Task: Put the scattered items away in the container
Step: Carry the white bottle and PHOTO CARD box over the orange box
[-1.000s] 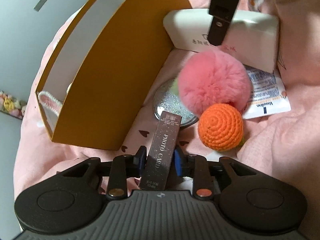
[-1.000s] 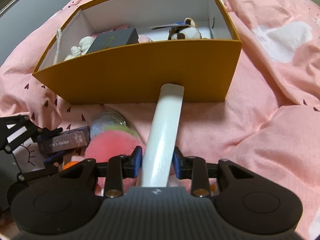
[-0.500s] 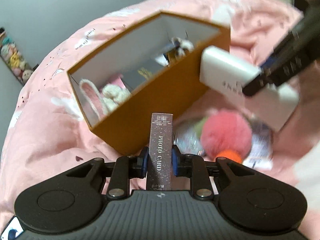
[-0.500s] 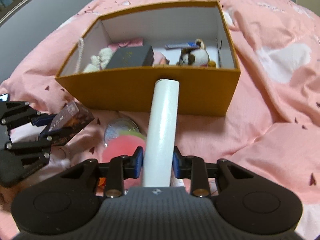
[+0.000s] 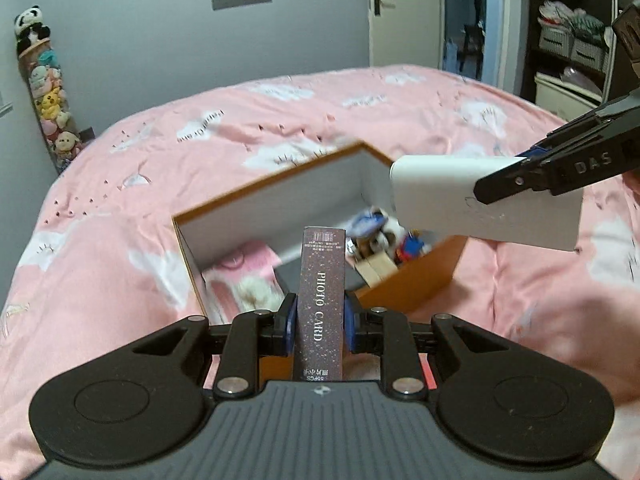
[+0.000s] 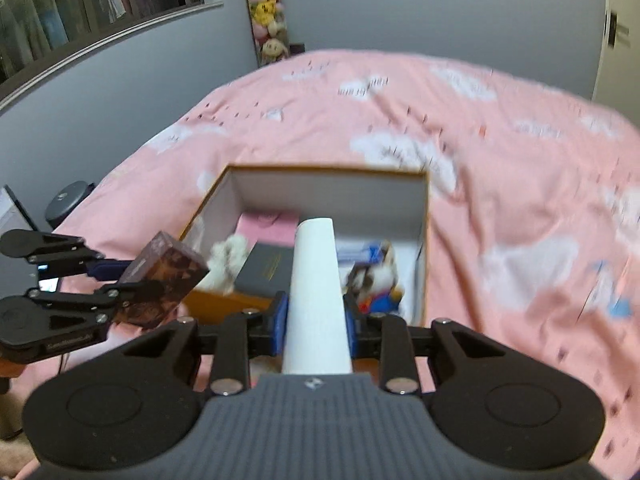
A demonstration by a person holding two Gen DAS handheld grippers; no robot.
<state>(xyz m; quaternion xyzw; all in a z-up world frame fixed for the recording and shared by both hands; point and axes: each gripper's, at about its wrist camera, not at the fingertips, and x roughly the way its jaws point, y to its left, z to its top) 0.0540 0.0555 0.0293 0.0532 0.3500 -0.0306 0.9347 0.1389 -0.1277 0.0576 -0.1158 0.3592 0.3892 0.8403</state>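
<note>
Fingers [image 5: 290, 322] of my left gripper [image 5: 319, 322] clamp one slim, speckled brown cardboard box [image 5: 322, 296]; my right gripper [image 6: 316, 322] pinches one smooth white rounded case [image 6: 316, 300]. Both hang over the open orange cardboard container [image 6: 425, 216] on the rumpled pink bed [image 6: 500, 160], holding a fluffy white toy [image 6: 230, 256].

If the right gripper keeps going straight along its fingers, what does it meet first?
Probably the inside of the orange box. The right gripper, shut on the white case, points down into it, towards the dark box and plush toy; depth is unclear.
</note>
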